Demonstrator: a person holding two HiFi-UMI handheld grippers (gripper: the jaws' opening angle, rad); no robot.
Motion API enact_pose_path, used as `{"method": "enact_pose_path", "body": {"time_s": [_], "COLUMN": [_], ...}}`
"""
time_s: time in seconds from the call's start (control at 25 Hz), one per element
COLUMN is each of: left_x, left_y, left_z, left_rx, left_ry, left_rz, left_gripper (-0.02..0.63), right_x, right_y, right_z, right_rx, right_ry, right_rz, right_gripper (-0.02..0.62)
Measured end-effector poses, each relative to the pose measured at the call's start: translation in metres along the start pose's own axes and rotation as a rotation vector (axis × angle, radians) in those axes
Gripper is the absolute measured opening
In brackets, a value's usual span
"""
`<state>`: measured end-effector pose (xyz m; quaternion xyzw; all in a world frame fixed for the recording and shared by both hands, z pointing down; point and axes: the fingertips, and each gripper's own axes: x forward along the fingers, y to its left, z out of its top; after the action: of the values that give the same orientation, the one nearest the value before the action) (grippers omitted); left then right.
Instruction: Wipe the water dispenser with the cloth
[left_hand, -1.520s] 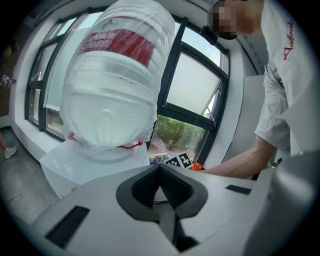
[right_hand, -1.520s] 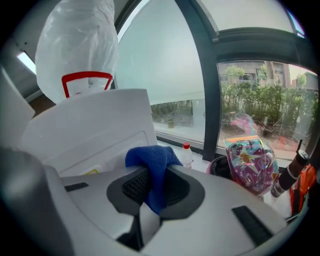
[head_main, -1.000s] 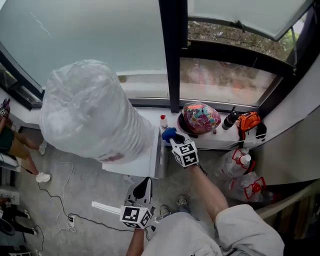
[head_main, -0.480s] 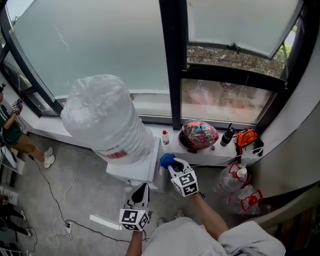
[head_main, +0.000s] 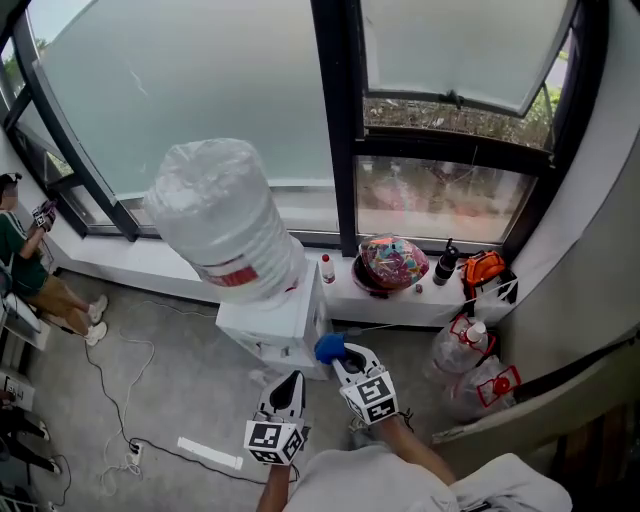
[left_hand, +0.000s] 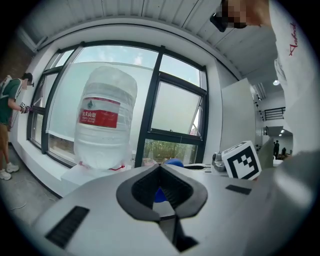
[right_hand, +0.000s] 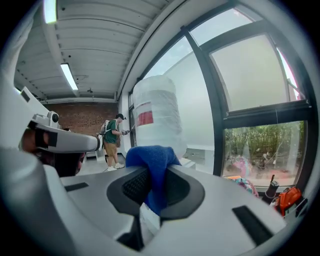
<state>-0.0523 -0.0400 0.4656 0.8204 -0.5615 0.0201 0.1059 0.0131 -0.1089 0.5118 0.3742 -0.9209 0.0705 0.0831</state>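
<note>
The white water dispenser (head_main: 272, 325) stands by the window with a large clear bottle (head_main: 225, 220) on top, its label red. My right gripper (head_main: 343, 356) is shut on a blue cloth (head_main: 329, 347) at the dispenser's near right corner; whether cloth and cabinet touch is unclear. In the right gripper view the cloth (right_hand: 150, 162) bulges up between the jaws of that gripper (right_hand: 152, 172), with the bottle (right_hand: 157, 117) beyond. My left gripper (head_main: 291, 383) hangs in front of the dispenser, below it in the head view. Its jaws (left_hand: 161, 168) are shut on nothing, and the bottle (left_hand: 102, 125) rises ahead.
On the white window sill (head_main: 400, 300) are a small red-capped bottle (head_main: 327, 269), a colourful round bag (head_main: 397, 262), a black bottle (head_main: 445, 262) and an orange item (head_main: 485, 270). Plastic bags with bottles (head_main: 470, 360) lie at right. A cable and power strip (head_main: 210, 452) cross the floor. A person (head_main: 20, 260) sits at far left.
My right gripper has come down with the cloth from the dispenser's upper right side to its lower front corner. The head view has pulled back. The left gripper has hardly moved.
</note>
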Motion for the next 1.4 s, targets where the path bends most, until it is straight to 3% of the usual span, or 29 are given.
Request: {"method": "enact_pose_path", "body": {"time_s": [0.64,0.96,1.4], "left_x": [-0.208,-0.254,-0.273], "left_y": [-0.082,-0.100,-0.101], "left_z": [-0.084,-0.098,-0.094], "left_rx": [-0.030,-0.033,-0.016], "left_ry": [0.045,0.027,0.002], "left_rz": [-0.026,-0.021,-0.032], "left_gripper": [0.012,0.012,0.012], "right_x": [-0.184,-0.243,-0.248], "right_y": [0.180,0.229,0.255], "right_z": [-0.042,-0.054,-0.045], "right_rx": [-0.036,-0.054,-0.065], "right_ry": [-0.034,-0.037,-0.082], "right_rz": [-0.011,0.001,0.007], "right_gripper": [0.054,0.054,0.054]}}
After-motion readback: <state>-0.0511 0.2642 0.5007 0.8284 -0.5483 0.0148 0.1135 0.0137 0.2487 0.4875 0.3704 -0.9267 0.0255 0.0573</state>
